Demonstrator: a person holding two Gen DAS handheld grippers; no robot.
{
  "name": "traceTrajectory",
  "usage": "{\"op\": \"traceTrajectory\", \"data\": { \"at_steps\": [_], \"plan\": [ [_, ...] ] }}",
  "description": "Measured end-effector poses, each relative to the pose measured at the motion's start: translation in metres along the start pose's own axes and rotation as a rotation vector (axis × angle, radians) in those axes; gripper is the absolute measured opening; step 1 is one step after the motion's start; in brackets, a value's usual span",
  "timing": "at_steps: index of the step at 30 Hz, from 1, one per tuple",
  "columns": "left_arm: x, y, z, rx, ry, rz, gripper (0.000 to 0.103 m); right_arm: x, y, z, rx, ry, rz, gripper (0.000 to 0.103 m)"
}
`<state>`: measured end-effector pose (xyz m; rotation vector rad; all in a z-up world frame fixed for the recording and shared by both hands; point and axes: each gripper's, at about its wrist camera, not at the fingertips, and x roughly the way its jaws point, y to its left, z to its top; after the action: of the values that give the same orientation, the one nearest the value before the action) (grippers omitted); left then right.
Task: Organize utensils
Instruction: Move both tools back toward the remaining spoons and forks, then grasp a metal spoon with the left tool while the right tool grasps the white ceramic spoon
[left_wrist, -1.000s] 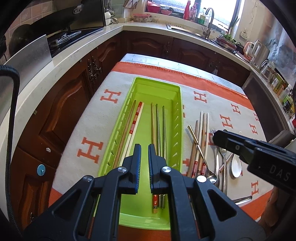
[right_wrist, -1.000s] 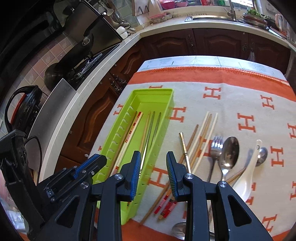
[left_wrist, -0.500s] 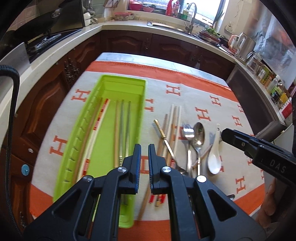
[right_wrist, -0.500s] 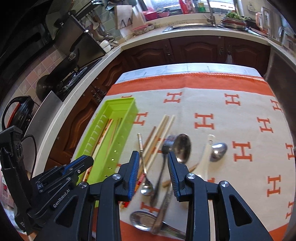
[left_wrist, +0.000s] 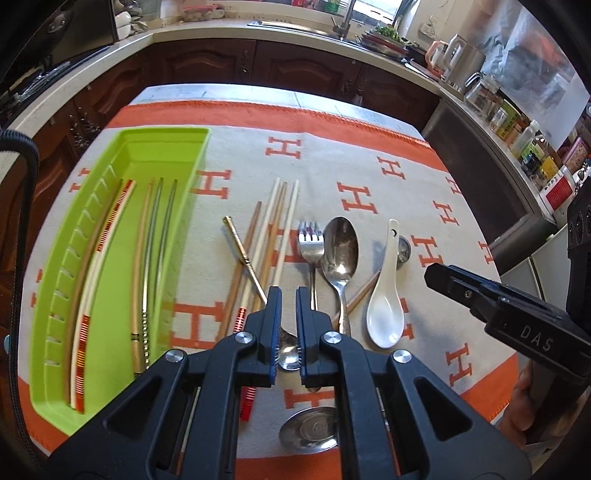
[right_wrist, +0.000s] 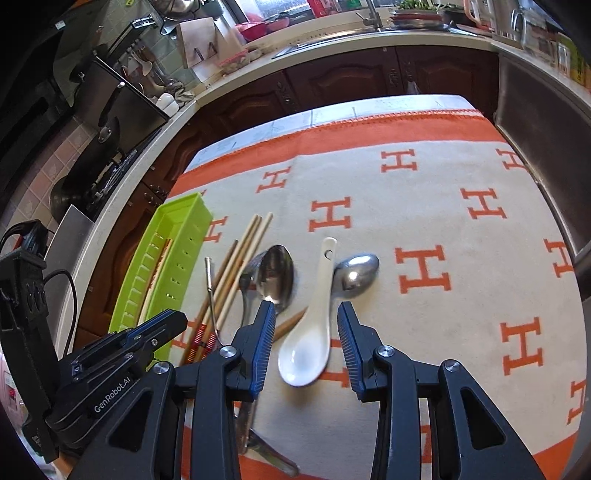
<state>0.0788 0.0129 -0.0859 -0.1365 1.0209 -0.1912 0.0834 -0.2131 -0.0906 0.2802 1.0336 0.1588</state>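
Utensils lie spread across the orange-and-cream cloth (left_wrist: 332, 155) that covers the table, nearly all with their long axes running from the near edge toward the far one. Largest is the green tray (left_wrist: 110, 147) at the left side of the cloth, its long axis running the same way; inside it several chopsticks (left_wrist: 147, 258) lie lengthwise, side by side. Just right of the tray a loose bundle of chopsticks (left_wrist: 275, 225) rests on the cloth, tips pointing away, fanned slightly, with a thin gold-handled spoon (left_wrist: 240, 247) crossing them on a slant. Next to these sit a fork (left_wrist: 311, 240), tines away, and a big metal spoon (left_wrist: 340, 247), bowl away and handle toward the viewer. The white soup spoon (right_wrist: 308, 332) points the opposite way, its bowl near and its handle away, with a smaller metal spoon (right_wrist: 356, 275) lying partly behind its handle. Another metal spoon bowl (left_wrist: 310, 432) lies at the near edge. The right tongs (right_wrist: 306, 347) are wide open and hold nothing, one finger on each side of the white soup spoon's bowl in the right wrist view. The left tongs (left_wrist: 287, 332) stand with a narrow gap, empty, above the handles of the fork and chopsticks.
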Motion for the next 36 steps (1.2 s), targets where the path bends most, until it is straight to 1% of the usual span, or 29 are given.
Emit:
{"op": "traceTrajectory", "data": {
  "at_steps": [8, 12, 15, 19, 21, 22, 24, 27, 28, 29, 36],
  "plan": [
    [0.019, -0.004, 0.003, 0.002, 0.041, -0.022, 0.005, 0.026, -0.014, -0.009, 0.012, 0.052, 0.022, 0.035],
    [0.027, -0.008, 0.001, 0.001, 0.07, -0.058, 0.005, 0.038, -0.017, -0.01, 0.004, 0.071, 0.021, 0.035],
    [0.03, -0.014, -0.001, 0.019, 0.089, -0.09, 0.005, 0.045, -0.018, -0.01, -0.002, 0.078, 0.021, 0.035],
    [0.033, -0.02, -0.007, 0.034, 0.131, -0.132, 0.005, 0.059, -0.012, -0.011, -0.038, 0.087, 0.019, 0.035],
    [0.036, -0.022, -0.01, 0.043, 0.167, -0.163, 0.005, 0.066, -0.007, -0.012, -0.063, 0.09, 0.015, 0.033],
    [0.037, -0.023, -0.012, 0.045, 0.176, -0.167, 0.005, 0.071, -0.004, -0.012, -0.075, 0.097, 0.011, 0.029],
    [0.04, -0.025, -0.016, 0.053, 0.197, -0.176, 0.005, 0.074, 0.0, -0.012, -0.101, 0.077, 0.004, 0.028],
    [0.043, -0.026, -0.019, 0.047, 0.216, -0.191, 0.005, 0.077, 0.003, -0.012, -0.131, 0.072, 0.007, 0.017],
    [0.043, -0.025, -0.019, 0.044, 0.221, -0.199, 0.005, 0.079, 0.004, -0.013, -0.141, 0.072, 0.009, 0.01],
    [0.043, -0.025, -0.02, 0.044, 0.226, -0.204, 0.005, 0.079, 0.004, -0.014, -0.149, 0.069, 0.008, 0.007],
    [0.044, -0.028, -0.022, 0.061, 0.234, -0.189, 0.005, 0.073, -0.001, -0.017, -0.135, 0.064, 0.03, 0.004]
  ]
}}
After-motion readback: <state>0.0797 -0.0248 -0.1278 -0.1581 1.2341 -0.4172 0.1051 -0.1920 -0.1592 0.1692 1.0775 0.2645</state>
